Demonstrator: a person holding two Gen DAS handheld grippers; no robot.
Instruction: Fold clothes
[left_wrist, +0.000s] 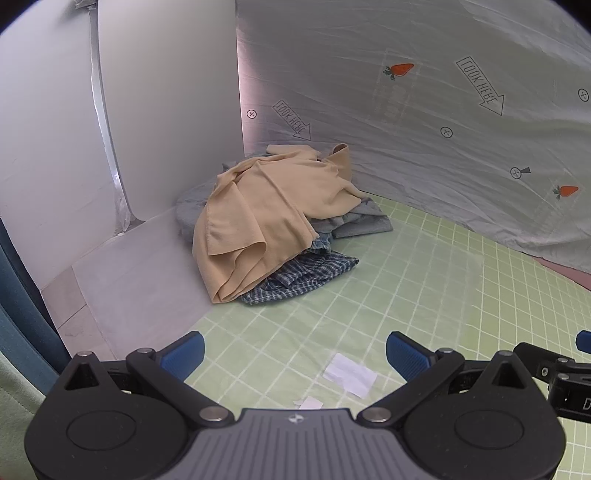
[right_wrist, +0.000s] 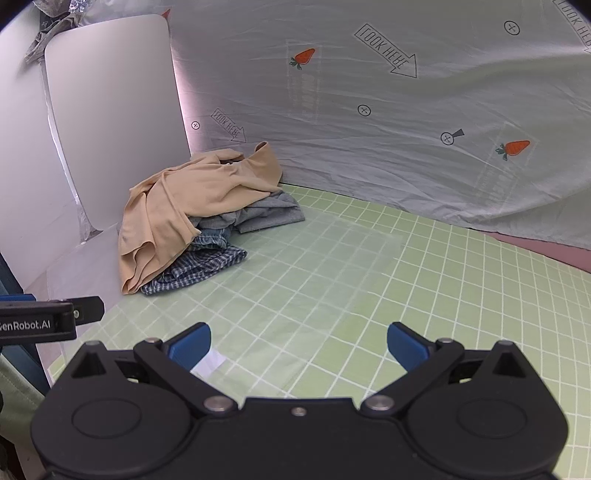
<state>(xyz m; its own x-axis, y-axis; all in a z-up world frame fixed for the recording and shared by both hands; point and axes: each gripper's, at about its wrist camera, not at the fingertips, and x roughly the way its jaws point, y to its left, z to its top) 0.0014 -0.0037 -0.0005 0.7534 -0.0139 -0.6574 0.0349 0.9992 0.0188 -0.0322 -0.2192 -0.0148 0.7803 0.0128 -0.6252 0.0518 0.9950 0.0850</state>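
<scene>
Beige garment (left_wrist: 258, 218) heaped over a blue plaid shirt (left_wrist: 295, 280) and grey clothes (left_wrist: 364, 221) at the far corner of the green gridded tabletop (left_wrist: 424, 295), left gripper (left_wrist: 295, 354) and right gripper (right_wrist: 299, 345) both spread wide, empty, well apart from the pile.

The left hand-held gripper (left_wrist: 295, 354) is matt black plastic with ribbed blue fingers (left_wrist: 406, 354) and dull metal pivot pins. The right hand-held gripper (right_wrist: 299, 345) looks the same. The surface (left_wrist: 424, 295) wears a smooth green checked cloth. The beige garment (left_wrist: 266, 214) is soft matt knit; the plaid shirt (left_wrist: 295, 280) beneath it is thin woven cloth. The printed backdrop sheet (left_wrist: 406, 110) is creased grey fabric. A white paper scrap (left_wrist: 349, 374) lies flat.
</scene>
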